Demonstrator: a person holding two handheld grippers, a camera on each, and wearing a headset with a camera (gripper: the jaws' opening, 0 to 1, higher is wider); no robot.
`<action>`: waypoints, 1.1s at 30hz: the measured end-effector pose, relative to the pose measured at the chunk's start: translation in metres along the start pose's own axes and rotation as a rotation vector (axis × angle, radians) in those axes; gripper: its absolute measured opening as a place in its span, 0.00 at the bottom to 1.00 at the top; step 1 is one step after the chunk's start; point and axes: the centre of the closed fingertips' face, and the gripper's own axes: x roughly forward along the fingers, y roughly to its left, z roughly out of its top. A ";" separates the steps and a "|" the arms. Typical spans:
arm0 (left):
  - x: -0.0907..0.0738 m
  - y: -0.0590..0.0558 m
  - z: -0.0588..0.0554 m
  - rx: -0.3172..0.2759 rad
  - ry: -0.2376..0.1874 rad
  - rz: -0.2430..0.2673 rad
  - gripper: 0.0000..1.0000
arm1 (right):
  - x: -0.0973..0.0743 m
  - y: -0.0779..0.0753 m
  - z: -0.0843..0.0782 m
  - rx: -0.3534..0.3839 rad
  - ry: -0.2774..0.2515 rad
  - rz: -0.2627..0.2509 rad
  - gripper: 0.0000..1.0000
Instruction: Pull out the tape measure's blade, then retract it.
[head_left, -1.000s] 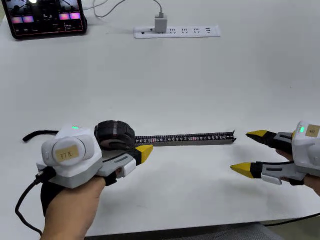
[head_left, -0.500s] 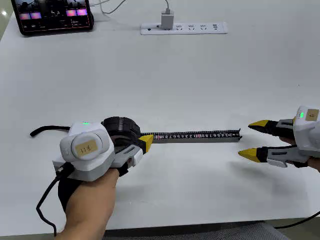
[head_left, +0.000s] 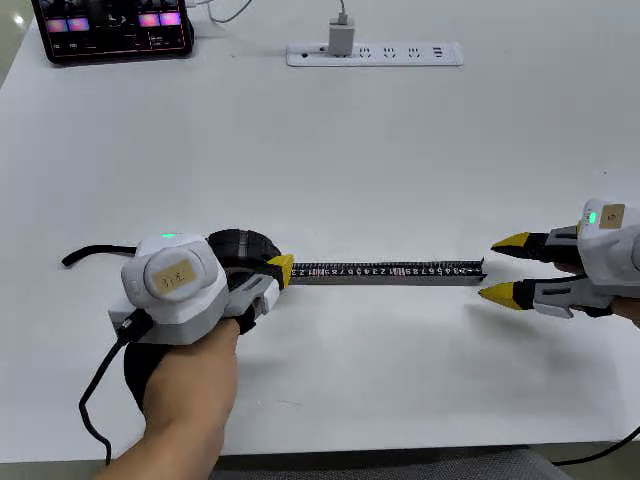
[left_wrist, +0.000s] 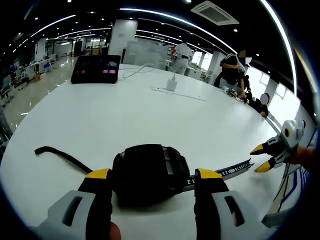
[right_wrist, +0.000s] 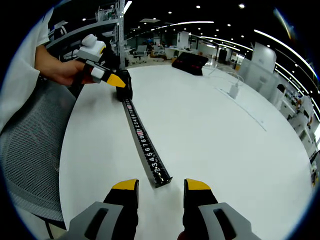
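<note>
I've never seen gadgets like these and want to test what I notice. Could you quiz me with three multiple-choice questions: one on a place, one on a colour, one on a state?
1. Where is the black round tape measure case?
A. Between the left gripper's jaws.
B. On a power strip.
C. Beside a tablet.

2. What colour are the grippers' fingertips?
A. Red.
B. Yellow.
C. Blue.

3. How is the dark numbered metal blade?
A. Wound fully in.
B. Pulled out flat on the white table.
C. Curled up in the air.

Answers: 1 A, the jaws clamp its sides. 2 B, every visible tip is yellow. 3 B, it lies stretched toward the open right gripper.
</note>
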 end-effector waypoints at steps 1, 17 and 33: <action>0.000 0.001 0.000 -0.001 0.000 0.004 0.61 | 0.001 0.000 0.000 -0.003 0.002 0.003 0.32; 0.004 0.003 -0.003 -0.006 0.016 0.013 0.60 | 0.008 -0.002 -0.006 -0.053 0.046 0.058 0.24; 0.005 0.004 -0.003 -0.006 0.013 0.002 0.59 | 0.018 -0.002 -0.007 -0.086 0.048 0.098 0.16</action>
